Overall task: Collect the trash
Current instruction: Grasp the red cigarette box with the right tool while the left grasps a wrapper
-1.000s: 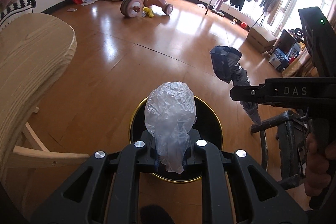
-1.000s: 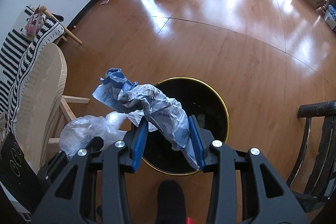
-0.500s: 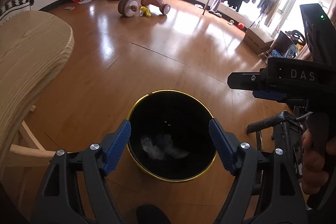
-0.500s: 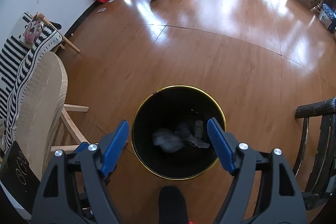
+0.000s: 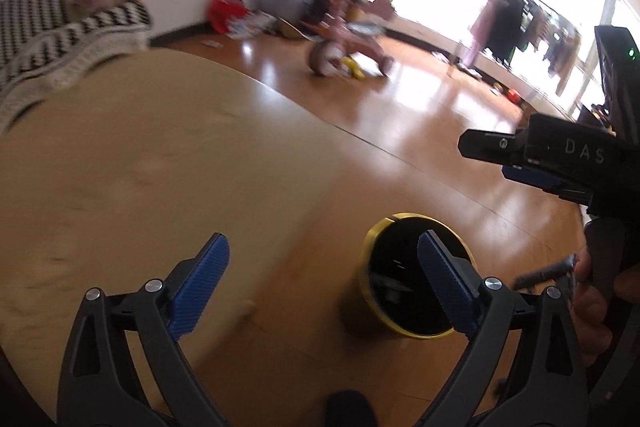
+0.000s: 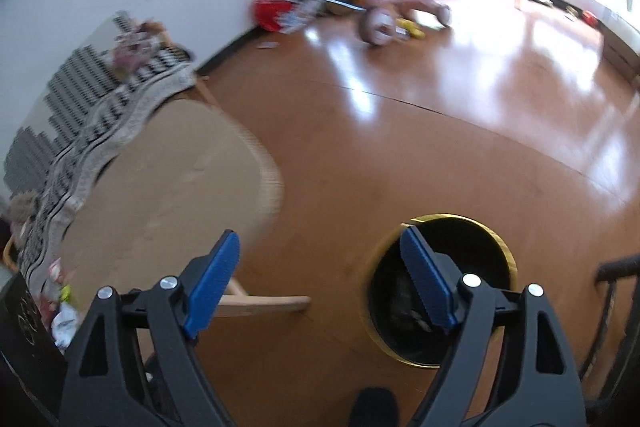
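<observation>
A black bin with a gold rim (image 5: 404, 223) stands on the wooden floor; it also shows in the right wrist view (image 6: 460, 221). Crumpled trash (image 6: 408, 307) lies inside it. My left gripper (image 5: 322, 281) is open and empty, above the table edge to the bin's left. My right gripper (image 6: 320, 275) is open and empty, between the table and the bin; it shows from the side in the left wrist view (image 5: 532, 159). Several small trash pieces (image 6: 62, 311) lie at the table's near left end.
A round light-wood table (image 5: 140, 167) fills the left, with a striped cloth (image 6: 92, 123) behind it. A pink tricycle (image 5: 348, 47) and a red bag (image 6: 272, 9) stand by the far wall. A dark chair (image 6: 616, 271) is at the right.
Both grippers opened and dropped the clear plastic and the blue wrapper into the bin. Both then swung left and up towards the table; the views are blurred by motion.
</observation>
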A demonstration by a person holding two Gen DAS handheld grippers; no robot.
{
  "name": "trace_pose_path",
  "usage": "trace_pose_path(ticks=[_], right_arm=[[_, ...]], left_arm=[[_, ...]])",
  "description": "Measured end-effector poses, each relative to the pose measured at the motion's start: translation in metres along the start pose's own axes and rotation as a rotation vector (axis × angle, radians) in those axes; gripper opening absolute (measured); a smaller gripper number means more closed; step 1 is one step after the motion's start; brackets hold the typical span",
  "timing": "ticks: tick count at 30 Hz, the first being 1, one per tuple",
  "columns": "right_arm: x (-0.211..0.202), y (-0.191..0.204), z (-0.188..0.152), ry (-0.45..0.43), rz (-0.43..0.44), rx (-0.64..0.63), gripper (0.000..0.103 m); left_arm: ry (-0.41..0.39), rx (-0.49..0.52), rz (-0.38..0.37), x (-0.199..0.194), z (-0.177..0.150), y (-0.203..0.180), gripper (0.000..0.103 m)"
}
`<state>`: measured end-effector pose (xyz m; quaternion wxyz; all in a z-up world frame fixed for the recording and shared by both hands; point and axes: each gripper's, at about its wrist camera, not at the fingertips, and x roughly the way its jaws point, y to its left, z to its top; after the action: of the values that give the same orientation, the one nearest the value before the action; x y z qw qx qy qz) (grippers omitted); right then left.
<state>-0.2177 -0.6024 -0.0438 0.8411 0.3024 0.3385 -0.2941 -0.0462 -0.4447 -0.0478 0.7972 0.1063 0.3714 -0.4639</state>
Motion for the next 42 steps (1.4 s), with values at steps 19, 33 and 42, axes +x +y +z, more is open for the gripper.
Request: trace_pose_path(ticks=[19,33,42], right_arm=[[0.038,0.346,-0.092,0.134,0.386,-0.405,0.081],[0.073,0.449,-0.155,0.276,0.528,-0.474,0.081],[0.096,0.475,-0.162,0.343,0.585,-0.408,0.081]], left_arm=[[-0.218,-0.374,0.459,-0.257,-0.079,0.299,0.093],[-0.170,-0.430,0.546,-0.291,-0.141,0.360,0.093],[-0.120,-0.340,0.538,-0.254,-0.133,0.350,0.093]])
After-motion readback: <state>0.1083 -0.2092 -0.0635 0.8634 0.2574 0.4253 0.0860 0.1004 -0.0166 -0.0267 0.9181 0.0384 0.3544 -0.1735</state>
